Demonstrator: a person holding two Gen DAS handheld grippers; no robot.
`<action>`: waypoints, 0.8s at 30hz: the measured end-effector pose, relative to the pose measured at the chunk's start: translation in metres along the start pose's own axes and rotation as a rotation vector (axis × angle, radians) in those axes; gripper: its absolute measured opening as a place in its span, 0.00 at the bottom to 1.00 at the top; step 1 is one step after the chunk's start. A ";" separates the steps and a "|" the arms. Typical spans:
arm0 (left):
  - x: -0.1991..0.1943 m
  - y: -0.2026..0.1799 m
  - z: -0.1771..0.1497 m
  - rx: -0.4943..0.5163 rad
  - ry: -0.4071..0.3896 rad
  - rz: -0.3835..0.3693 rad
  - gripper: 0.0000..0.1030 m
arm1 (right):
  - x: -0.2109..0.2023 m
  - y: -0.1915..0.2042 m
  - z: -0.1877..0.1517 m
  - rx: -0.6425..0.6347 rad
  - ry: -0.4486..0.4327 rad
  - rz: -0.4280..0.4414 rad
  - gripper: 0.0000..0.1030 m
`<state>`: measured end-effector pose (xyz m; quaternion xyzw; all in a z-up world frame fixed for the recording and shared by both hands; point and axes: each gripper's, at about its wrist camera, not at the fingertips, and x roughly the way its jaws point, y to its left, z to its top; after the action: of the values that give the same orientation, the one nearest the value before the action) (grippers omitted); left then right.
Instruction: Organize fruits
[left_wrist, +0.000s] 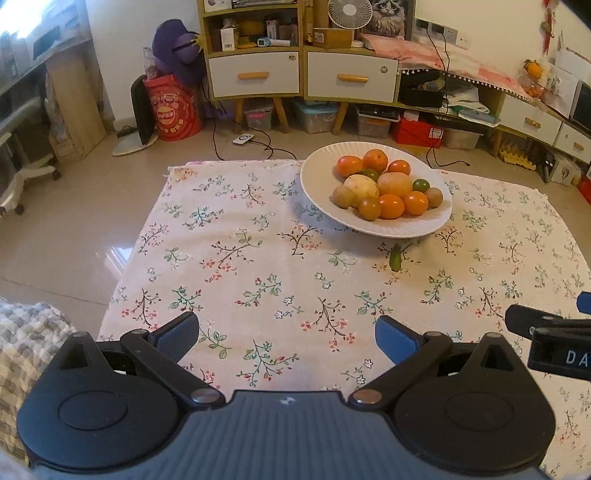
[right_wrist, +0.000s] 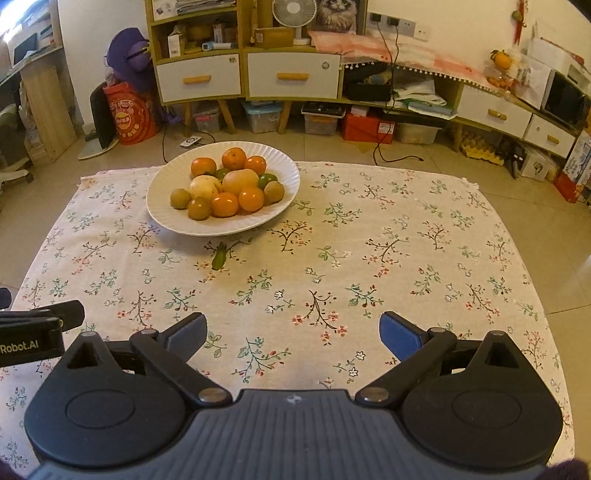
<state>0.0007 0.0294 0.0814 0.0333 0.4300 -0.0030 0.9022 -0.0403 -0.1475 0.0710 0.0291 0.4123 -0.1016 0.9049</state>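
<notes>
A white ribbed plate (left_wrist: 317, 177) (right_wrist: 159, 206) stands on the far half of the flowered tablecloth. Piled in it are orange tangerines (left_wrist: 391, 206) (right_wrist: 224, 204), two pale yellow fruits (left_wrist: 362, 186) (right_wrist: 240, 181), small green ones and brownish round ones. A small green leaf (left_wrist: 395, 260) (right_wrist: 218, 258) lies on the cloth just in front of the plate. My left gripper (left_wrist: 288, 336) hovers over the near part of the cloth, open, with nothing between its blue pads. My right gripper (right_wrist: 293, 334) hovers beside it, jaws wide open and holding nothing. Both stand well short of the plate.
The flowered cloth (left_wrist: 258, 258) (right_wrist: 388, 240) covers a low table with tiled floor around it. Shelves and drawers (left_wrist: 303, 74) line the far wall, with boxes beneath. A checked fabric (left_wrist: 26, 339) lies at the near left. A finger of the right gripper (left_wrist: 524, 321) shows at the left view's right edge.
</notes>
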 end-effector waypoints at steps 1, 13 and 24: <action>0.000 -0.001 0.000 0.006 0.001 0.002 0.82 | 0.000 0.001 0.000 -0.004 -0.001 0.000 0.98; 0.002 -0.007 -0.002 0.022 0.022 0.008 0.82 | 0.002 0.008 -0.002 -0.033 0.000 -0.016 0.99; 0.002 -0.008 -0.004 0.023 0.037 -0.010 0.82 | 0.003 0.012 -0.003 -0.052 0.006 -0.015 0.99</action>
<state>-0.0019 0.0214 0.0768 0.0417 0.4466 -0.0118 0.8937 -0.0384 -0.1362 0.0662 0.0030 0.4178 -0.0974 0.9033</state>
